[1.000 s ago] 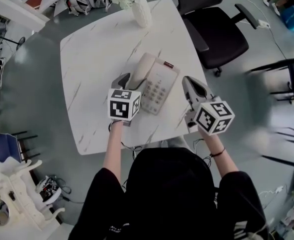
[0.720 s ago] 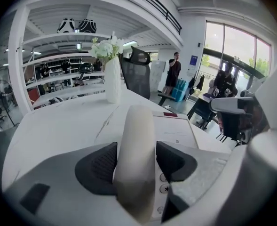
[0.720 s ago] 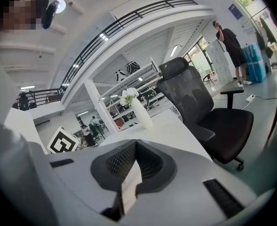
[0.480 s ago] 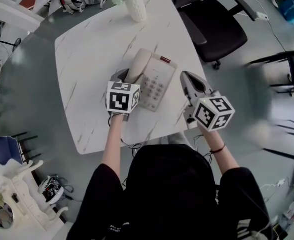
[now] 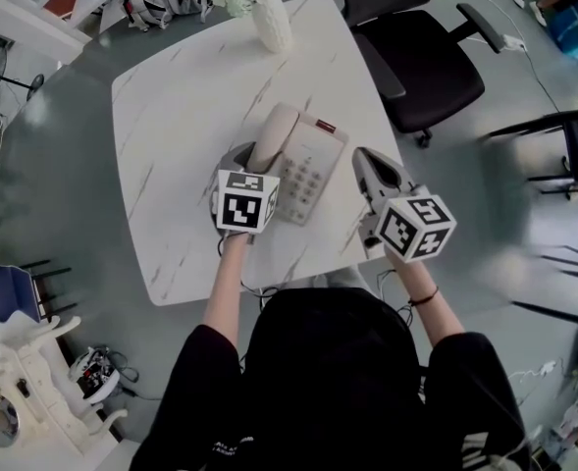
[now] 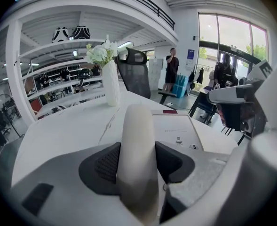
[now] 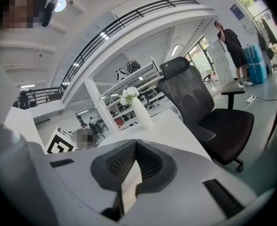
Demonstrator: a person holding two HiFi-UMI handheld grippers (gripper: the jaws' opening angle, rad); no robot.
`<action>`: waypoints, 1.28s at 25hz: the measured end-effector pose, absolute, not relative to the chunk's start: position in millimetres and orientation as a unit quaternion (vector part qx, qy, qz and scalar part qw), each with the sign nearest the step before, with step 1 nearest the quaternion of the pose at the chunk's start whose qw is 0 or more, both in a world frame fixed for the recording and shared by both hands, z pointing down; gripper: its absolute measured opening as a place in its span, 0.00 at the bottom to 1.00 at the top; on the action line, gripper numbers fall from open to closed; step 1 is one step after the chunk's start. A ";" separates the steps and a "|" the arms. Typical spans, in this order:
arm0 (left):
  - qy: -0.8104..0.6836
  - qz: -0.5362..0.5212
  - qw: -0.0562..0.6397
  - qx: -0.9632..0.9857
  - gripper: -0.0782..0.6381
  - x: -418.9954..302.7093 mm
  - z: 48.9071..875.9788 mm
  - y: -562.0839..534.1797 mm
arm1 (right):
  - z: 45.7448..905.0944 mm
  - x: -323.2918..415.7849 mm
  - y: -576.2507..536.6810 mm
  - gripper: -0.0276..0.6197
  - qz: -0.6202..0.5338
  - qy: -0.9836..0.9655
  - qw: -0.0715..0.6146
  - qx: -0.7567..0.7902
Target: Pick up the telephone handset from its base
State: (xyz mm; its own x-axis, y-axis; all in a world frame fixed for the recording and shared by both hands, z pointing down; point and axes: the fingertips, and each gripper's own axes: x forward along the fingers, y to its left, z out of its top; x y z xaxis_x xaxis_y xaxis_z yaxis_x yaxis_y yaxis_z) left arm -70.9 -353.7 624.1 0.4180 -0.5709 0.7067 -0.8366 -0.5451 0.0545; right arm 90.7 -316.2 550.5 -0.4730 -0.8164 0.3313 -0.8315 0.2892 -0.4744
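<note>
The left gripper [image 6: 137, 160] is closing its jaws on the handset [image 5: 273, 131], which lies in its cradle along the left side of the base [image 5: 310, 170]; the pads show no gap at its sides, so I judge the grip just made. They hold the near end rather than the middle, so on lifting the far end may droop and the smooth, rounded shell may twist or slide out of the pads. If the far end catches in the cradle, the light base may rise or skid with it, since nothing pins it down. The right gripper [image 5: 365, 165] hangs just right of the base, clenched and empty. A wide swing away from the base could reach the vase [image 5: 274, 23], which stands well beyond it near the far edge of the table [image 5: 181, 96]. Count: one handset, one base, one vase, one table, two grippers, and one chair [image 5: 428, 62] beyond the base to its right, off the table.
</note>
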 end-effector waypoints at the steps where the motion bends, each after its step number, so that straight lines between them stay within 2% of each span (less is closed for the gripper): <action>1: -0.434 0.322 0.204 0.816 0.40 -71.5 623.0 -353.1 | 549.8 90.2 -316.5 0.03 0.302 -0.803 0.012 0.513; 12: -0.483 0.236 0.251 0.805 0.40 -81.7 596.5 -336.4 | 536.0 84.6 -320.7 0.03 0.295 -0.811 0.007 0.505; 32: -0.531 0.110 0.253 0.801 0.40 -110.4 530.1 -293.3 | 500.8 53.9 -328.7 0.03 0.242 -0.853 -0.009 0.461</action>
State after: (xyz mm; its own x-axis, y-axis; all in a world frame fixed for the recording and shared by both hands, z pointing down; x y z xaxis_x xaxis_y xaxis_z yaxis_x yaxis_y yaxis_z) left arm -110.4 -293.3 530.1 0.4118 -0.7950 0.4454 -0.9067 -0.3084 0.2878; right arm 53.9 -328.7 500.8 -0.5742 -0.7917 0.2087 -0.7833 0.4570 -0.4215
